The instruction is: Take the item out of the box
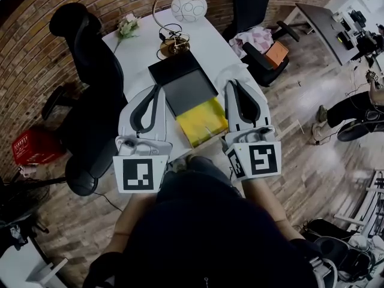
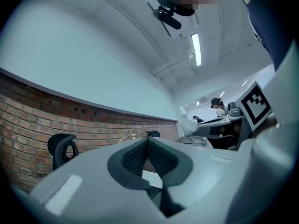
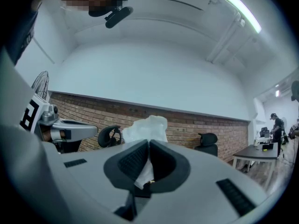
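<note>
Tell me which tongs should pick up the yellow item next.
Left, I'd say. The left tongs are shut and empty, while the right tongs are shut on a white wad. In the head view both flank the yellow item about equally, so the free one is better.

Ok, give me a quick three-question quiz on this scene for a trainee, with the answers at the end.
1. True or false: the right gripper has its jaws shut on crumpled white wrapping.
2. What colour is the flat thing at the black box's near edge? A red, B yellow, C green.
3. Fill in: the lamp stands on the white ____.
Key: 1 true; 2 B; 3 table.
</note>
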### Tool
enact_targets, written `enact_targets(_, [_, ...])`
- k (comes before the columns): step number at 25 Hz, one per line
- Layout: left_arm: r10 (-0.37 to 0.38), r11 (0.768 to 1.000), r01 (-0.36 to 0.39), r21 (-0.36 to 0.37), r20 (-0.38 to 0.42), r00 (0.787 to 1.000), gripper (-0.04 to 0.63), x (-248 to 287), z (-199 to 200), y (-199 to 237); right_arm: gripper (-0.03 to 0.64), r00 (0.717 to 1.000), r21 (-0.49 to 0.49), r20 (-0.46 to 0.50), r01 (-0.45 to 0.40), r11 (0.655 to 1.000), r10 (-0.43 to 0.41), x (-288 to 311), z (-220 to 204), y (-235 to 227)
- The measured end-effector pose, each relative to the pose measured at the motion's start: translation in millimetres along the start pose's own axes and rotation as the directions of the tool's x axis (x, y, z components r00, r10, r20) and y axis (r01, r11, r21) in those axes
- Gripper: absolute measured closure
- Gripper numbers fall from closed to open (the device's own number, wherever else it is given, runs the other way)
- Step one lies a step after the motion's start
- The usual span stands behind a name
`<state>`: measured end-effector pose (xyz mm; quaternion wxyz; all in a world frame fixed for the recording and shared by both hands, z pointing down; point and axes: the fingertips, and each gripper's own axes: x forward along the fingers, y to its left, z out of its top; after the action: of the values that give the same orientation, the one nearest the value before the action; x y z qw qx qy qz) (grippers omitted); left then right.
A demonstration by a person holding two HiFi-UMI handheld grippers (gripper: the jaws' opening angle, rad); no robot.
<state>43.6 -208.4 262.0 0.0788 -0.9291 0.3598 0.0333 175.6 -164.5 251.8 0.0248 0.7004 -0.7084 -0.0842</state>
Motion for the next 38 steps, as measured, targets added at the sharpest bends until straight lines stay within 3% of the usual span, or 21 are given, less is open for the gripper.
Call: enact_targets(38, [-0.022,0.999,0.021,-0.036,-0.022,1.000,0.585,-8.8,-5.9,-7.6,0.597,1.000,-0.016,-0.007,0.009,1.000,-0.009,-12.6,-2.9,6.7])
